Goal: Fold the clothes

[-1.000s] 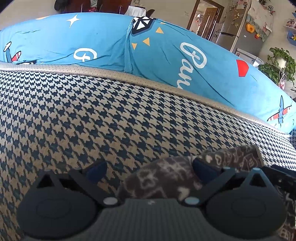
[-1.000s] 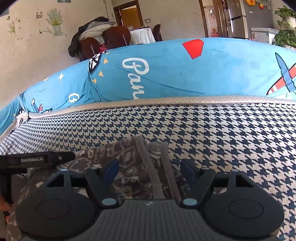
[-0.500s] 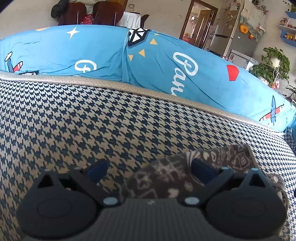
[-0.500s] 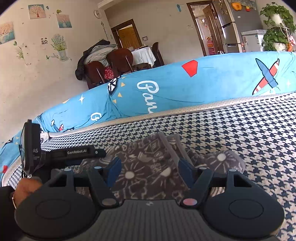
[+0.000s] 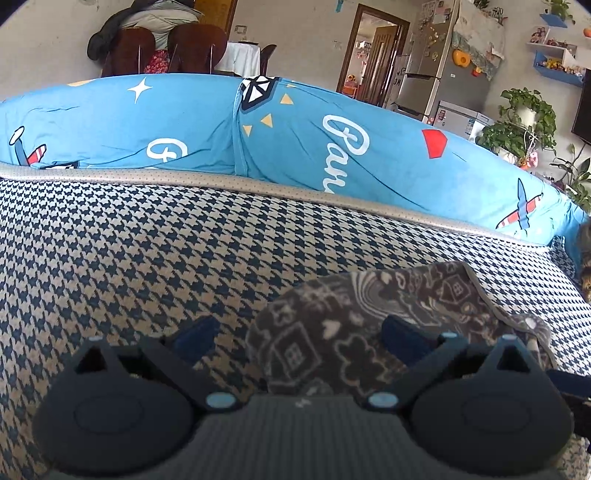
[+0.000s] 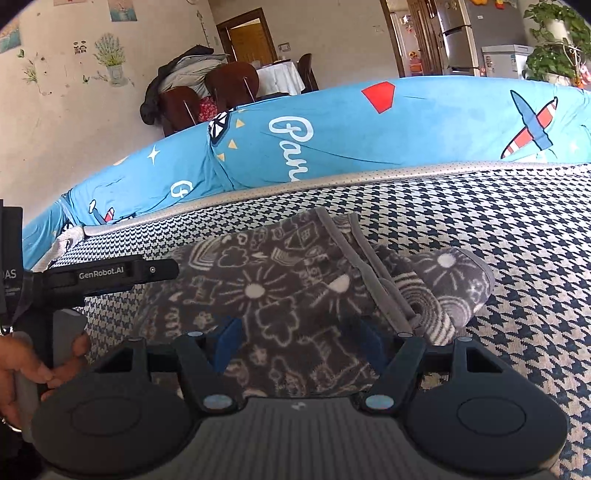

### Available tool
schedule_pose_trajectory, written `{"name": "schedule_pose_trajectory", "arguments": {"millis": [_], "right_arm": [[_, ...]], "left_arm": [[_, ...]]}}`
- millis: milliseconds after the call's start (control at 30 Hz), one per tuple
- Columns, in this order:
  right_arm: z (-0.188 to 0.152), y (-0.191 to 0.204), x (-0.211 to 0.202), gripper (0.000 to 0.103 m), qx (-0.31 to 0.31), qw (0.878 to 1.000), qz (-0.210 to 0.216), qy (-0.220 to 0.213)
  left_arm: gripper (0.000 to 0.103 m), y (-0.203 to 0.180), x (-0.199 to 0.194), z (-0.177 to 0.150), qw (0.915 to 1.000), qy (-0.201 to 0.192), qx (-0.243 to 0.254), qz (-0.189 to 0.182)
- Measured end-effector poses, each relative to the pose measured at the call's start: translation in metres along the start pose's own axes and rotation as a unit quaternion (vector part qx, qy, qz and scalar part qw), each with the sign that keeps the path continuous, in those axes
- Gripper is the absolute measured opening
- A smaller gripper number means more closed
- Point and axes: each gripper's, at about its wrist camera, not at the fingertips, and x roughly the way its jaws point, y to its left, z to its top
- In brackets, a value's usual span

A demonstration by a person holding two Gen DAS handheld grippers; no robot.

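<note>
On right wrist: hand [image 6: 26,373] visible | both claws [image 5: 297,334] [image 6: 297,338] wide, garment [image 6: 295,295] between, ungripped

A houndstooth sofa seat [image 5: 147,251] runs along blue printed cushions [image 5: 303,147]. Behind stand dark wooden chairs [image 6: 229,83] draped with a coat [image 6: 184,66], a white-clothed dining table [image 6: 280,75], a steel fridge [image 6: 458,33], leafy potted plants [image 5: 517,122] and wall stickers [image 6: 110,55].

One grey fleece garment printed with white doodles [image 6: 295,291] lay on one navy-and-cream houndstooth cushion [image 6: 517,236]. Two black two-finger grippers were there, the left gripper [image 5: 297,332] and the right gripper [image 6: 299,336]. One long blue printed bolster [image 5: 295,140] ran behind. Two brown chairs [image 6: 207,92] stood beside one white-clothed table [image 6: 280,75].
</note>
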Motion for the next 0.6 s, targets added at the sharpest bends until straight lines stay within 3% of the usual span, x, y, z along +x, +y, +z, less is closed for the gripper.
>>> {"name": "schedule_pose_trajectory", "arguments": {"millis": [233, 600], "right_arm": [[-0.003, -0.002, 0.016, 0.07, 0.012, 0.999, -0.016, 0.029], [-0.004, -0.001, 0.014, 0.07, 0.019, 0.999, -0.015, 0.032]], "left_arm": [[0.103, 0.012, 0.014, -0.003, 0.9992, 0.022, -0.033, 0.006], [0.103, 0.016, 0.027, -0.005, 0.9987, 0.03, -0.04, 0.009]]}}
